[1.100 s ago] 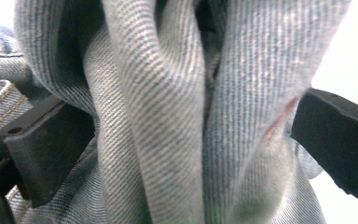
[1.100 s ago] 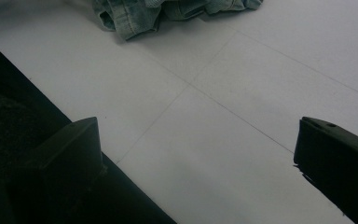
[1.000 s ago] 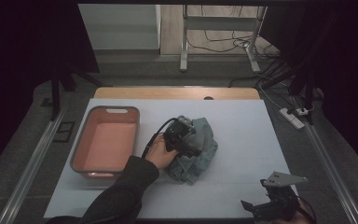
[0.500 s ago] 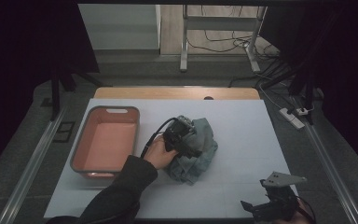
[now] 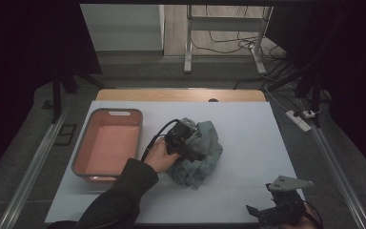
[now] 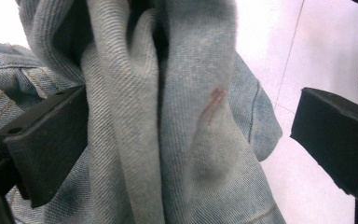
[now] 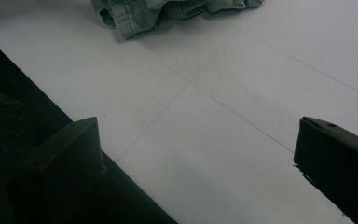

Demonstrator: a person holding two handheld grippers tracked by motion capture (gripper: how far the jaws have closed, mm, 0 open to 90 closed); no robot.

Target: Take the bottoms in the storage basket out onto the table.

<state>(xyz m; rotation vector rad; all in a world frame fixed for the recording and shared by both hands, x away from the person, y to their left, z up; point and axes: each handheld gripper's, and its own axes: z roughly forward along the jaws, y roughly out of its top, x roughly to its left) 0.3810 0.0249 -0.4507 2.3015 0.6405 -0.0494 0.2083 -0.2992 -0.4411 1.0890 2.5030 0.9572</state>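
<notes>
Denim garment: a crumpled, pale blue-grey piece of clothing lying in a heap near the centre of the white table.

Far left of the high view: a salmon-coloured tub with a grey rim stands on the table top, well apart from the left edge of the heap. Its long side runs away from the person, and a handle slot shows in its far wall.

Centre left: a dark sleeve enters from the bottom edge and ends at the left hand, which holds the left gripper. A black cable loops from this gripper back toward the hand. The gripper sits against the left side of the heap, on top of the cloth. In the left gripper view, the jaws stand wide apart, with thick folds of denim bunched between them. The left jaw touches the cloth; the right jaw is clear of it, over bare table. The cloth is not pinched. A short reddish mark shows on one fold.

Lower right: the right gripper rests near the front right corner of the table, well apart from the garment, with a grey three-cornered plate on top. In the right gripper view, its jaws are spread wide over bare table, holding nothing, and the garment's edge lies at the top of that view.
</notes>
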